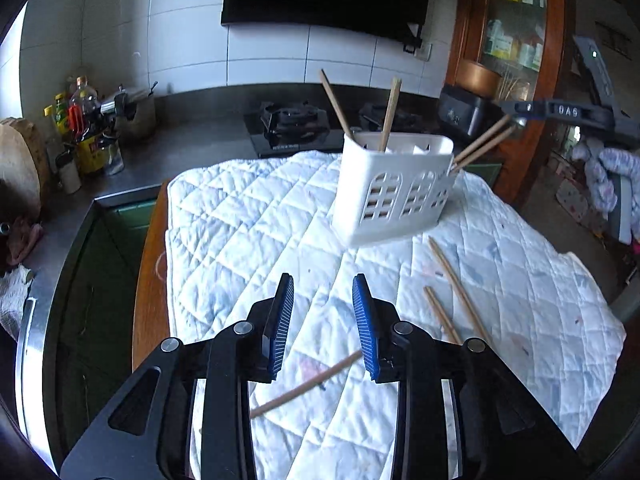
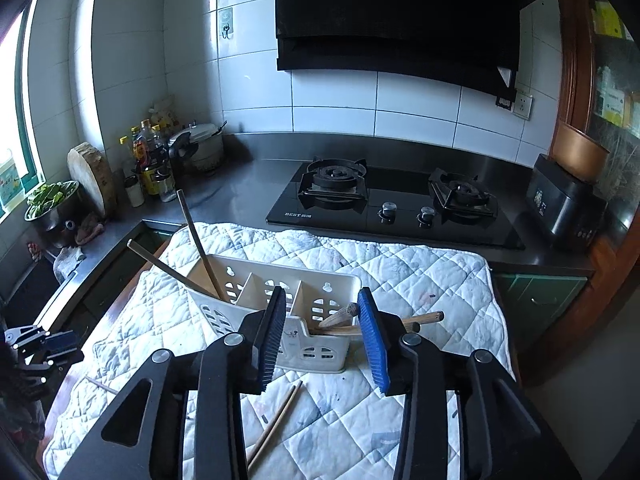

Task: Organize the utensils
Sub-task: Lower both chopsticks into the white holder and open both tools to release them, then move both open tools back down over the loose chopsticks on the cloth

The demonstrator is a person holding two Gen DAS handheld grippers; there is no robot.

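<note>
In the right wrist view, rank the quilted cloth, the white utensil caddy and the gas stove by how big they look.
1. Quilted cloth, largest.
2. Gas stove.
3. White utensil caddy, smallest, though it sits nearer the camera than the stove, so true sizes stay unsure.

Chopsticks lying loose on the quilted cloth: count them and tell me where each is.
3. Two lie side by side right of the left gripper: a longer one and a shorter one. One lies crosswise under its fingers. The caddy may hide others.
</note>
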